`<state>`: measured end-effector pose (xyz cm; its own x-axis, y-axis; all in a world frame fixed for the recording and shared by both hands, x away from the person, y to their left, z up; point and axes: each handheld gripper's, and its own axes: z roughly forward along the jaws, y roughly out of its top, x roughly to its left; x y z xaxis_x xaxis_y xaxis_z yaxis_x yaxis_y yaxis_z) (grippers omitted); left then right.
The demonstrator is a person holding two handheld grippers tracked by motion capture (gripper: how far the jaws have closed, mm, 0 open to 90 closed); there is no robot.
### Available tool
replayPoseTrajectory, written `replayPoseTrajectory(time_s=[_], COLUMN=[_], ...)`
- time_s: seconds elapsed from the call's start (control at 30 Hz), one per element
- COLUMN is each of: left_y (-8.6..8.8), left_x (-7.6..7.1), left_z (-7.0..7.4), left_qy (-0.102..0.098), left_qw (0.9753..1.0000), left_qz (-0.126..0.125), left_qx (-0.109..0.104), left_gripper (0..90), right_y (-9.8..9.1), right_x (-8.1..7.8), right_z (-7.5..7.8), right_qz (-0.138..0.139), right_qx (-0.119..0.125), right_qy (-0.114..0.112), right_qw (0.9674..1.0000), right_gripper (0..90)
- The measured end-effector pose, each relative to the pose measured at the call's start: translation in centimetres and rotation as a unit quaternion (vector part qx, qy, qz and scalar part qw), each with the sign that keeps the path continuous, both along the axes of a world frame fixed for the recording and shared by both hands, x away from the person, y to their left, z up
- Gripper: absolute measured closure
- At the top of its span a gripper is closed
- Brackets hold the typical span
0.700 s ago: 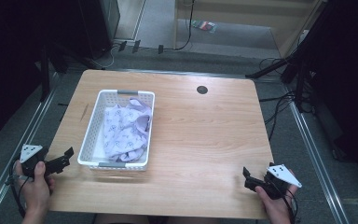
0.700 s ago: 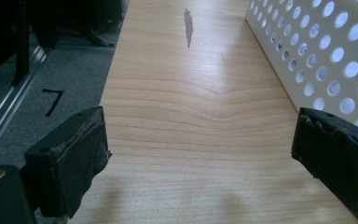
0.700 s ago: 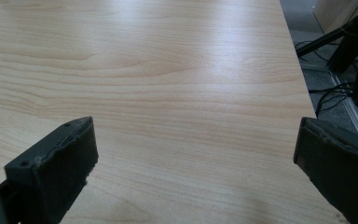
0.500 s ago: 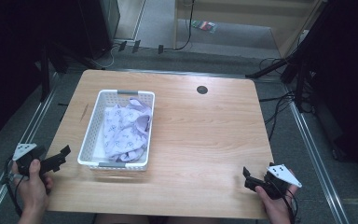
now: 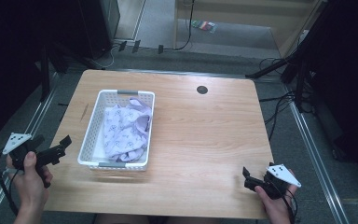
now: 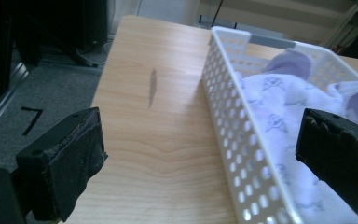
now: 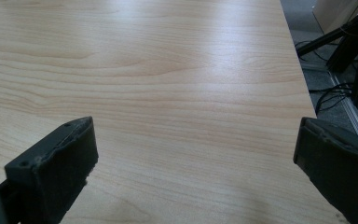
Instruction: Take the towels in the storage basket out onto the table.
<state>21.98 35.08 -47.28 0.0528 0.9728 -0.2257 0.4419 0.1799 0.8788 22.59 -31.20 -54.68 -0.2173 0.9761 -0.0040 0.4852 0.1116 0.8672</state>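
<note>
1. The lilac printed cloth [image 5: 125, 132] lies crumpled in the white basket [image 5: 89, 140], on the table's [image 5: 205, 140] left half near its front edge.
2. It looks soft, light and floppy; a raised fold near the top would suit pinching.
3. The left gripper [image 5: 56, 150], jaws wide apart and empty, hovers at the table's left edge beside the basket.
4. The right gripper [image 5: 246, 177], jaws likewise apart, sits at the front right corner, with bare wood all around.

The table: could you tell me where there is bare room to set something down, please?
The table is bare from the white basket across to its right edge, apart from a small dark hole near the far edge. A narrower strip lies left of the basket, which holds lilac cloth.
</note>
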Motion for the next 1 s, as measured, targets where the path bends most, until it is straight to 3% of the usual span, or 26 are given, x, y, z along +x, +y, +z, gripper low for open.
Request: replayPoseTrajectory(time_s=[0.17,0.47,0.7,0.93,1.0], left_y=[-1.6,-4.7,-9.2,-11.4,-12.1], left_x=[0.6,2.1,5.1,8.1,9.1], left_z=[1.3,2.2,2.3,1.9,1.5], left_qy=[-0.001,0.004,0.014,0.022,0.033], left_qw=[0.9998,0.9987,0.9962,0.9957,0.9953], left_qz=[-0.022,-0.05,-0.086,-0.09,-0.091], left_qx=[0.002,0.003,0.0,-0.008,0.0], left_gripper=[0.0,0.0,0.0,0.0,0.0], right_y=[0.0,0.0,0.0,-0.1,-0.1], right_x=[0.0,0.0,0.0,0.0,0.0], right_z=[0.0,0.0,0.0,0.0,0.0], right_qz=[0.0,-0.001,-0.001,0.0,0.001], right_qx=[0.0,0.0,0.001,0.004,0.004], right_qy=[0.0,0.001,0.0,-0.001,-0.001], right_qw=[1.0,1.0,1.0,1.0,1.0], right_gripper=[0.0,0.0,0.0,0.0,0.0])
